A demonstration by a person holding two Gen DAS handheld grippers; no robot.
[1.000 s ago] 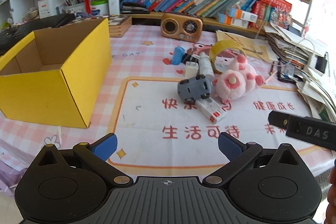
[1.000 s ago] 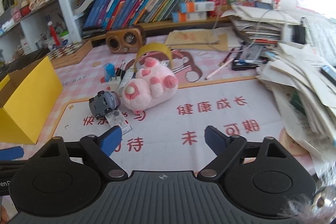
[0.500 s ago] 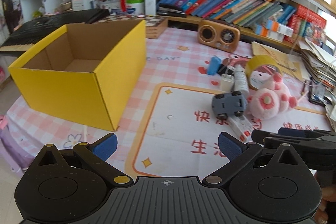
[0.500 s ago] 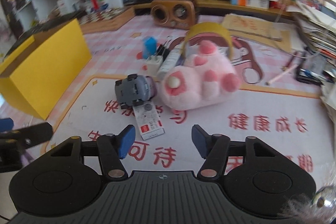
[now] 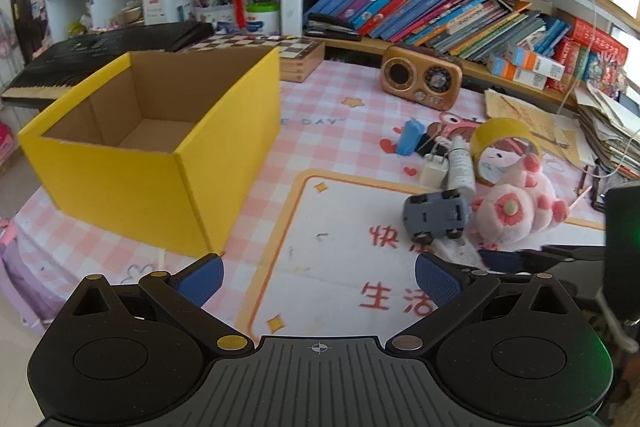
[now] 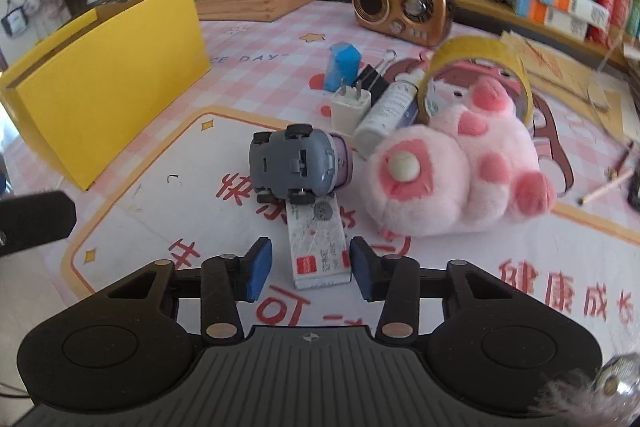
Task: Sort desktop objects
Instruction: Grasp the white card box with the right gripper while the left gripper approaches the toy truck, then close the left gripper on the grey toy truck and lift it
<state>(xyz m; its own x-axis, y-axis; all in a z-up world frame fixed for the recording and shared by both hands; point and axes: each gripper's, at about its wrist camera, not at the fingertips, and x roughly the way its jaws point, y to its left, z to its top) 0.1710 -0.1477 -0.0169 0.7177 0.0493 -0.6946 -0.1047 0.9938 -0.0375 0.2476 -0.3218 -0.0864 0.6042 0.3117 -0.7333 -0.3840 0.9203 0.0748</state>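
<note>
A small white box with a red label (image 6: 316,239) lies flat on the mat, its far end under an overturned grey toy car (image 6: 292,161). My right gripper (image 6: 311,267) straddles the box's near end with its jaws closing. The right pad (image 6: 362,269) is at the box's edge, and a gap remains at the left pad (image 6: 258,267). A pink plush toy (image 6: 452,179) lies just right of the car. My left gripper (image 5: 318,277) hovers open and empty over the mat, near the open yellow carton (image 5: 160,155). The car (image 5: 436,215) and plush (image 5: 516,207) also show there.
Behind the car lie a white charger (image 6: 350,111), a white tube (image 6: 384,115), a blue eraser (image 6: 344,67), binder clips and a yellow tape roll (image 6: 476,51). A brown radio (image 6: 400,7) stands at the back. Books and paper stacks (image 5: 608,131) line the back and right.
My right gripper has moved left and down onto the white box, and its jaws have narrowed around it. The left view has swung left, bringing the yellow carton toward the centre.
</note>
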